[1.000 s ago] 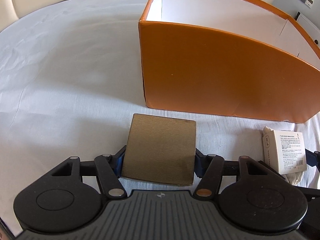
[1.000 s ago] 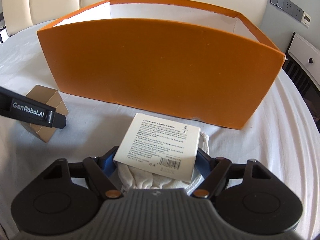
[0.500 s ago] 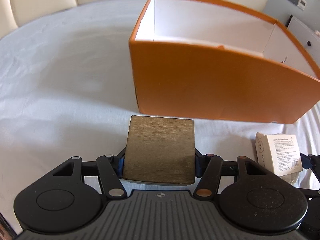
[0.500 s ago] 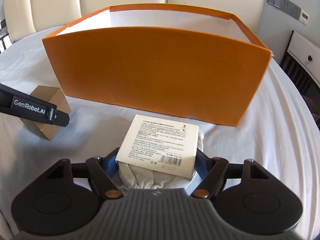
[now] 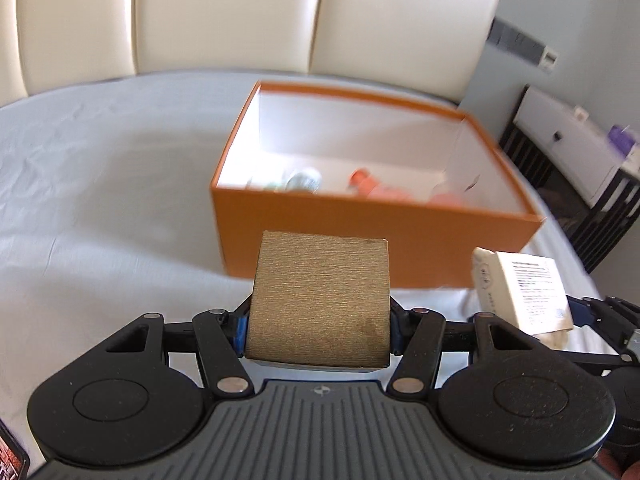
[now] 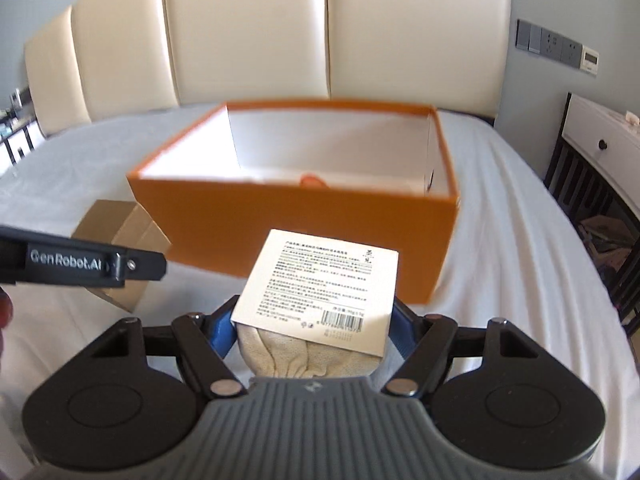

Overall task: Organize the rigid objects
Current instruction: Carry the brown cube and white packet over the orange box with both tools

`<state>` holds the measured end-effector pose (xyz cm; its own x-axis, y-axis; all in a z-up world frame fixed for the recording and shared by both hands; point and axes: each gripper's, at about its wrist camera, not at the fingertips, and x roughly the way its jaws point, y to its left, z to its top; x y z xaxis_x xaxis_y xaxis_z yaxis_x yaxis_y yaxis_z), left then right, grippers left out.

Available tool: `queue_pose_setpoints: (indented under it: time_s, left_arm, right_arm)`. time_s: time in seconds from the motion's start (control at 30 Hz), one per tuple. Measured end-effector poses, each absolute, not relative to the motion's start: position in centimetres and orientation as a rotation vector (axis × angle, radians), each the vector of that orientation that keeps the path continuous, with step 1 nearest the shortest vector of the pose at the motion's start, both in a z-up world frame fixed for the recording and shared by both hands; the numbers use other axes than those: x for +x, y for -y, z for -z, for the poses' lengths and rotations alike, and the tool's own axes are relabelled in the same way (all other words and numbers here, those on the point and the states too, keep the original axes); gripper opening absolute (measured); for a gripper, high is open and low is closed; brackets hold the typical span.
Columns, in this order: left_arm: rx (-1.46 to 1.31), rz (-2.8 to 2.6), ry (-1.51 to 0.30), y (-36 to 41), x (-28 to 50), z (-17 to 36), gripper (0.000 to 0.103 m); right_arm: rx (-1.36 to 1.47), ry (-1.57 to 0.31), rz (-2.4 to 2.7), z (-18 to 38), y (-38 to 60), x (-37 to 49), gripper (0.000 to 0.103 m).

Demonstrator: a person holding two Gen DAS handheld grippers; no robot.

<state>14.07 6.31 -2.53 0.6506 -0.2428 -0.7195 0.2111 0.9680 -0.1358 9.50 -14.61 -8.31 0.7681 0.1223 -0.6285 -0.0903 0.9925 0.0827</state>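
While the orange box (image 5: 376, 240) stands open-topped on the grey sheet (image 5: 104, 208), two things are held clear of the sheet in front of its near wall. The brown box (image 5: 320, 300) is pinched by the left gripper (image 5: 318, 326), whose blue pads press on its two sides; its textured top face is turned toward the camera and its far edge overlaps the orange wall in the left wrist view. The white packet (image 6: 320, 286) is clamped by the right gripper (image 6: 312, 330), with its printed label and barcode facing up and a cream cloth pouch (image 6: 304, 354) bunched beneath it between the jaws. In the left wrist view the packet is seen to the right of the brown box, the two apart; in the right wrist view the brown box is seen at the left, partly crossed by the dark finger marked GenRobot.AI (image 6: 80, 266). Inside the orange box, against its white lining, some blurred items are made out: an orange-red one (image 5: 380, 190) and a pale greenish one (image 5: 300, 180); what they are cannot be told. A cream padded headboard (image 6: 328, 32) rises behind the sheet, and a white cabinet (image 6: 600, 144) stands at the right.
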Motion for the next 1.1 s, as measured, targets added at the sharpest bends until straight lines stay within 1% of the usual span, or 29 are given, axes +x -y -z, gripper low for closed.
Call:
queue_pose_setpoints:
  time_s: [0.27, 0.67, 0.87, 1.1]
  left_arm:
    - [-0.067, 0.341, -0.782, -4.1, 15.1, -0.9, 0.068]
    - [-0.086, 0.314, -0.758, -3.1, 20.6, -3.1, 0.068]
    - [-0.107, 0.306, -0.779, -2.6, 24.5, -2.8, 0.068]
    - [-0.036, 0.313, -0.831, -1.8, 29.4, -1.4, 0.068]
  right_arm:
    - [-0.006, -0.62, -0.18, 3.5, 16.3, 9.7, 0.073]
    - [-0.056, -0.602, -0.198, 0.4, 17.1, 17.7, 0.073]
    - [-0.076, -0.608, -0.193, 0.3, 17.1, 22.2, 0.073]
    - [-0.149, -0.686, -0.222, 2.8, 15.9, 27.2, 0.073]
